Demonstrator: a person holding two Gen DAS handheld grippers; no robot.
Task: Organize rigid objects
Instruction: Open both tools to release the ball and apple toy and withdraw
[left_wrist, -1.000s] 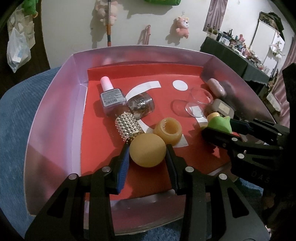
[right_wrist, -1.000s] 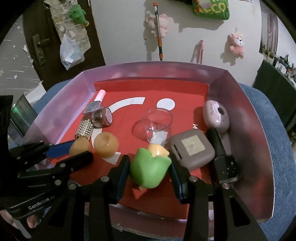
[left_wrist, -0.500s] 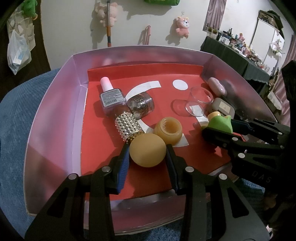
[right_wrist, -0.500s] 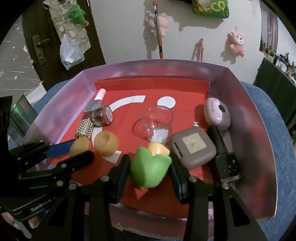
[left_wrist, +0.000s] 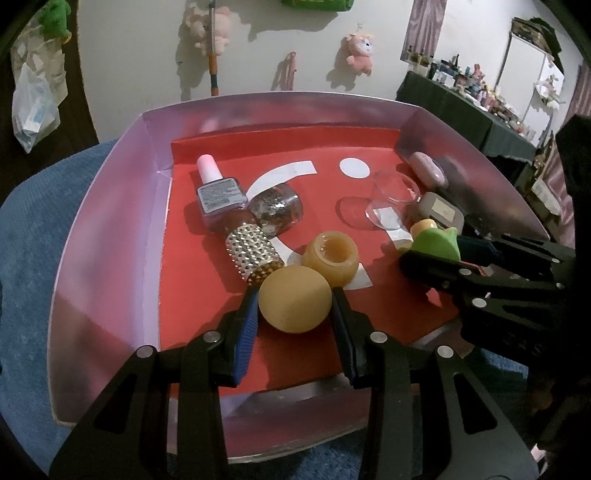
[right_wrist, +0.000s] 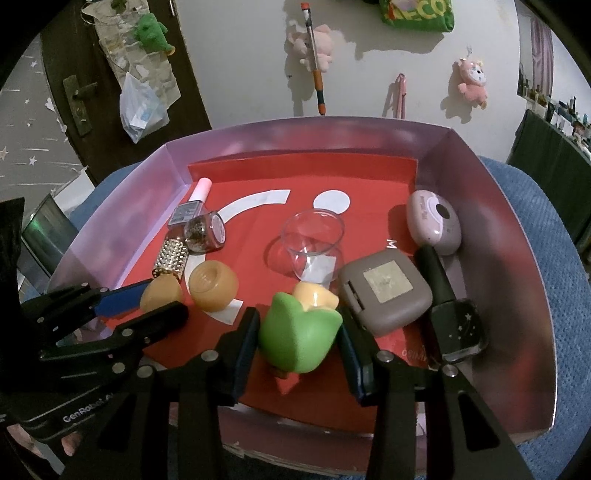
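The left gripper (left_wrist: 294, 309) is gripping an orange ball (left_wrist: 294, 299) between its fingers, low over the red floor of the tray (left_wrist: 110, 229). The right gripper (right_wrist: 297, 336) is clamping a green toy (right_wrist: 297, 336), possibly resting on the tray, just beside a grey case (right_wrist: 385, 289).
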